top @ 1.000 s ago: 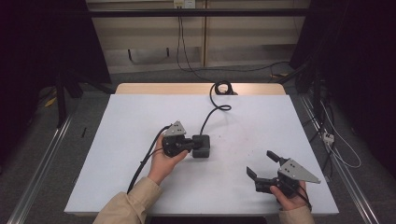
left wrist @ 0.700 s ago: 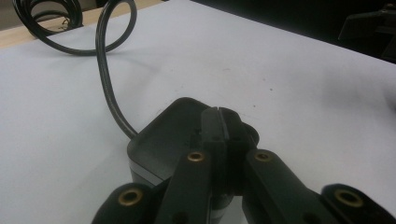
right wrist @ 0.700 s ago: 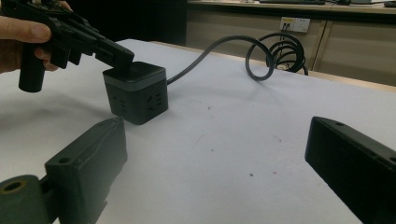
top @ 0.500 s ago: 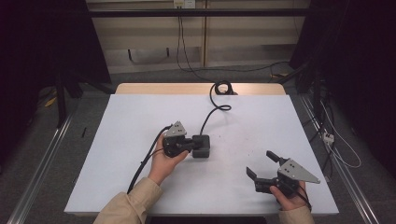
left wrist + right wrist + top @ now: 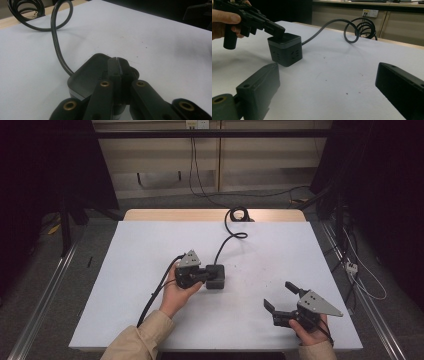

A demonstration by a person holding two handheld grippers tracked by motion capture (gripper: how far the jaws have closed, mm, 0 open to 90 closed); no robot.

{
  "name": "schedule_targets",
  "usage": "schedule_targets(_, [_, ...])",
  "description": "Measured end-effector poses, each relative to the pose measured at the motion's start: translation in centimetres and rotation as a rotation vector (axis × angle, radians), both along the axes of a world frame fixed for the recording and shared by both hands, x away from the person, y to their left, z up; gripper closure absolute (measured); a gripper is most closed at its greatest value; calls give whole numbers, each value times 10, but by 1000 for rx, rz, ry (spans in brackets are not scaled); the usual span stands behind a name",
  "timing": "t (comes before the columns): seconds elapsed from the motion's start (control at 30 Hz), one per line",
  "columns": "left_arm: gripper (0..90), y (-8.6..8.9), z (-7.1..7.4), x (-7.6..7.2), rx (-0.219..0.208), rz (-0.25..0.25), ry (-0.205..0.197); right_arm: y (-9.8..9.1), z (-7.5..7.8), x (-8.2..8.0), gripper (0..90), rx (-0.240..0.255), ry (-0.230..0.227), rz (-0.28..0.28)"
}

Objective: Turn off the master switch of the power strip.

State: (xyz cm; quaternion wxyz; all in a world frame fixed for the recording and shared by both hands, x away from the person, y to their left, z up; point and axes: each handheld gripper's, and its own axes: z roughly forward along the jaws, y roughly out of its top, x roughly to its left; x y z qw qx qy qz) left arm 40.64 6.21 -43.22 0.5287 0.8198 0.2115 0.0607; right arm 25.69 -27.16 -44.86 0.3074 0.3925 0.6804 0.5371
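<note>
while the left gripper [image 5: 209, 276] rests its tip on top of the cube [image 5: 216, 277], its jaws are pressed tight together with nothing between them. it looks like it is pushing down on the cube, maybe on a button there, but that is a guess. to do this well, the push should go straight down on the middle of the top, slow and soft, so the cube does not tip or slide. the hand [image 5: 176, 296] should keep steady and not pull on the cord [image 5: 227, 240].

the cube is a small dark block with socket holes in its sides. it sits flat on the white table [image 5: 130, 265], near the middle. its cord runs off the far side, bends, and ends in a coil [image 5: 238, 214] at the far edge. in the left gripper view the shut tip [image 5: 117, 65] lies right over the top of the cube [image 5: 86, 77], touching it.

the right gripper [image 5: 281, 296] is well apart from the cube, at the near right of the table. its jaws stand wide open and hold nothing. in the right gripper view the cube [image 5: 284, 49] is far off between the two jaws, with the left gripper [image 5: 277, 32] on it.
</note>
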Motion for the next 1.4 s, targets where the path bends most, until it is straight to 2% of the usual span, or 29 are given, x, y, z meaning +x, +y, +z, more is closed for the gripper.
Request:
schedule_targets(0.2, [900,0,-1,0,-8,-1,-2,1,0,0,53,0,0,0])
schedule_targets(0.67, [900,-1,-1,-1,8,-3,-25,1,0,-1,53,-2,-2,2])
schedule_targets(0.83, [900,-1,-1,0,1,0,-18,1,0,-1,53,-3,-3,4])
schedule_targets(1.4, [900,-1,-2,-2,5,3,-36,1,0,-1,53,-3,-3,3])
